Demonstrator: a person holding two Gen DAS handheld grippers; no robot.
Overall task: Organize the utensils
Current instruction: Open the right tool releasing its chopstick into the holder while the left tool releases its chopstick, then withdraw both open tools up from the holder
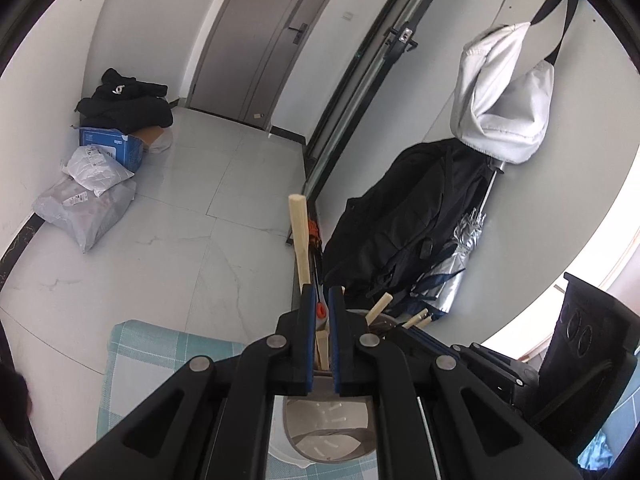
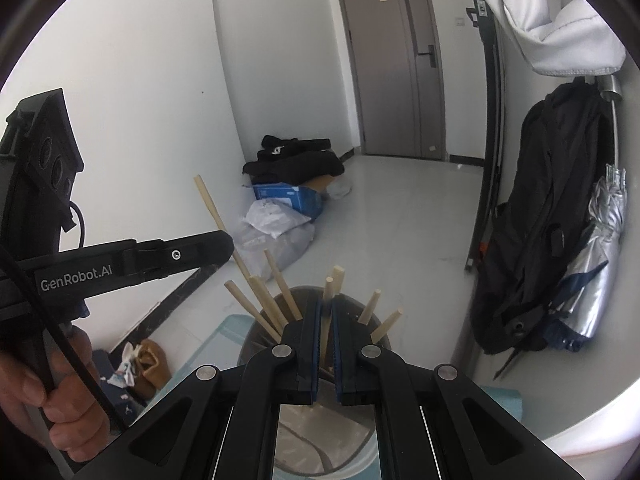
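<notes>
My left gripper (image 1: 322, 300) is shut on a flat wooden utensil handle (image 1: 301, 240) that sticks up past the fingertips, over a round utensil holder (image 1: 332, 436) on a checked cloth. My right gripper (image 2: 327, 310) is shut on a thin wooden stick (image 2: 329, 300) standing in the same grey holder (image 2: 256, 332). Several other wooden handles (image 2: 256, 304) lean in the holder to the left and right. The left gripper's body (image 2: 132, 260) shows in the right wrist view at the left, with its long handle (image 2: 216, 216) rising above it.
A checked teal cloth (image 1: 160, 356) covers the table. On the floor lie black clothes, a blue box (image 1: 112, 148) and parcels (image 1: 84, 204). A black jacket (image 1: 400, 220), a silver umbrella and a white bag (image 1: 504, 96) hang at the right wall. A grey door (image 2: 400, 60) stands behind.
</notes>
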